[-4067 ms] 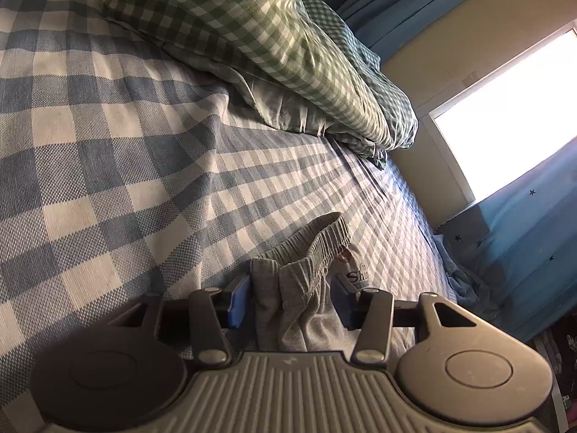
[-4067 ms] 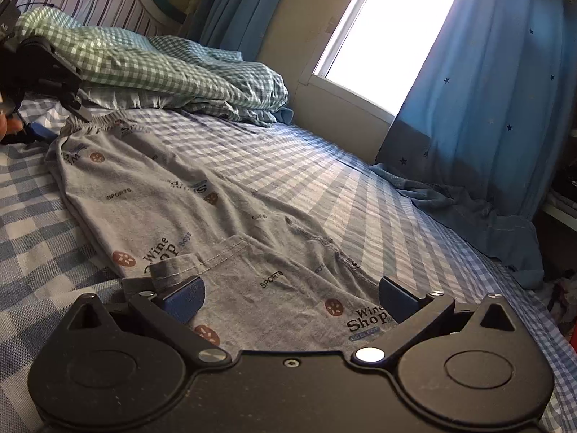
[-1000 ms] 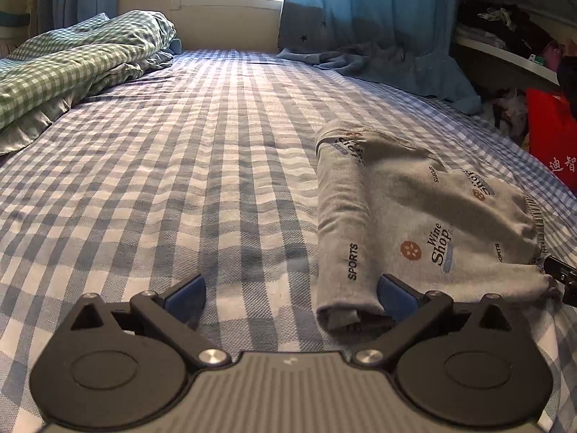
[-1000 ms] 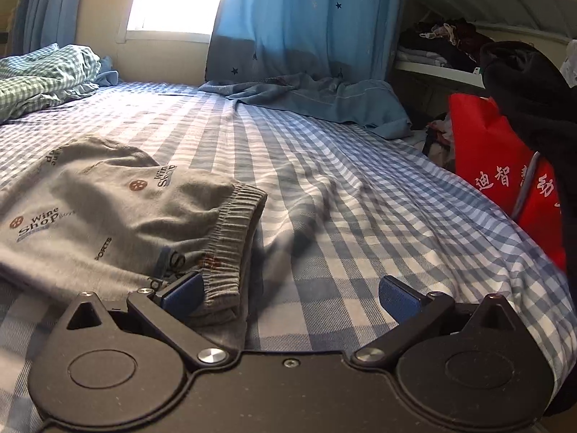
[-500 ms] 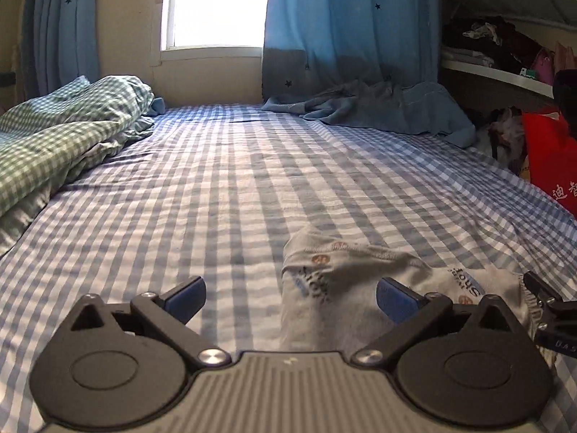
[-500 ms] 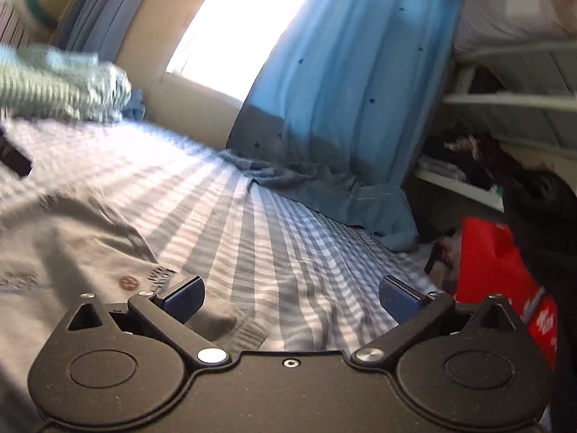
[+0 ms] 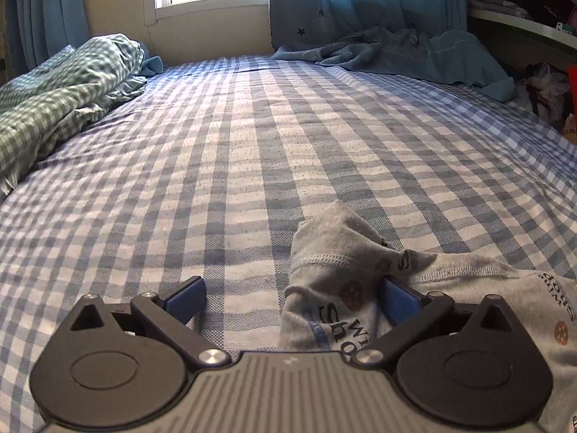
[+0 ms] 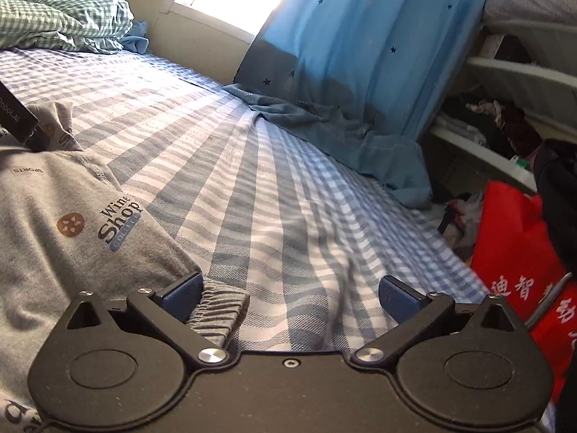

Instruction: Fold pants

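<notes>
The grey printed pants [image 7: 335,288] lie folded on the blue checked bed sheet [image 7: 252,144]. My left gripper [image 7: 292,297] is open, low over the sheet; a raised fold of the pants sits between its fingers, against the right pad. In the right wrist view the pants [image 8: 72,216] spread at the left. My right gripper [image 8: 290,294] is open; the elastic waistband [image 8: 220,306] lies by its left finger. The left gripper's body [image 8: 18,122] shows at the far left.
A green checked duvet [image 7: 65,86] is bunched at the left of the bed. A blue curtain [image 8: 360,54] hangs under the window and trails onto the far edge. A red bag [image 8: 519,263] and cluttered shelves [image 8: 497,122] stand past the bed's right edge.
Both grippers have dropped closer to the folded pants. The left now straddles a fold of the cloth; the right has swung back down to the waistband. Both stayed open.
</notes>
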Demonstrator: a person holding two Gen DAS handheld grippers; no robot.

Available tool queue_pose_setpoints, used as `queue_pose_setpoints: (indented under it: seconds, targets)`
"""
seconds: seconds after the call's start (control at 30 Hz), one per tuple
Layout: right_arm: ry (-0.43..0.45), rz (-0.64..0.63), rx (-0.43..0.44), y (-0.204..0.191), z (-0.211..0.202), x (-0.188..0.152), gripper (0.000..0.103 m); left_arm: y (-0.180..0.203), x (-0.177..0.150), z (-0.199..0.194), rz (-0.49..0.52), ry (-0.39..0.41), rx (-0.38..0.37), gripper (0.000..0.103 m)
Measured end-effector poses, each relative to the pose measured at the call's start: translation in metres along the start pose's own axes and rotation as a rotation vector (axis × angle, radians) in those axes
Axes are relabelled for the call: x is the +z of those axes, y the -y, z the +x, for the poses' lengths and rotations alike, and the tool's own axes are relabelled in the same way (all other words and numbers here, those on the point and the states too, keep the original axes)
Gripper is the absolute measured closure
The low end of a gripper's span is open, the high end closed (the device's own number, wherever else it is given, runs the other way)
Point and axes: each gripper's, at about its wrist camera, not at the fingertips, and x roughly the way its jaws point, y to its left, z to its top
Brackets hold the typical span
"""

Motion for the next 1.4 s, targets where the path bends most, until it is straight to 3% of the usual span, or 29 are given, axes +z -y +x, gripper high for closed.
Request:
queue_pose_setpoints:
  seconds: [0.17,0.27,0.33,0.5,0.63,0.73,0.9,0.97,1.2,1.4]
  targets:
    - [0.001,0.025,0.022,0.005,-0.002,0.002,0.001,-0.009,0.002,-0.008,-0.024,-0.013,-0.016,0.0]
    - [0.065,0.029,-0.009,0.007,-0.019,0.011,0.001,-0.012,0.006,-0.027,-0.052,0.01,-0.011,0.0]
    - [0.105,0.014,0.016,0.001,-0.029,0.022,0.001,-0.018,0.004,-0.041,-0.076,0.047,-0.014,0.0]
    - [0.148,-0.13,0.085,-0.034,-0.035,0.04,0.001,-0.031,-0.008,-0.057,-0.114,0.013,-0.016,0.0]
    - [0.134,-0.23,0.079,-0.051,-0.032,0.032,0.001,-0.034,-0.029,-0.058,-0.092,-0.01,-0.012,0.0]
    - [0.109,-0.156,0.103,-0.041,-0.028,0.026,0.001,-0.036,-0.039,-0.055,-0.116,-0.005,-0.02,0.001]
    - [0.114,-0.144,0.029,-0.022,-0.046,0.02,0.001,-0.037,-0.039,-0.069,-0.136,-0.023,-0.026,0.0]
    - [0.098,-0.104,0.045,-0.012,-0.059,0.016,0.001,-0.036,-0.043,-0.08,-0.142,-0.019,-0.04,0.0]
    - [0.004,0.045,0.059,0.007,-0.091,-0.02,0.001,-0.037,-0.081,-0.111,-0.169,-0.029,-0.087,0.0]
    - [0.003,0.193,0.092,0.019,-0.097,-0.043,0.001,-0.031,-0.109,-0.118,-0.094,0.06,-0.066,0.001]
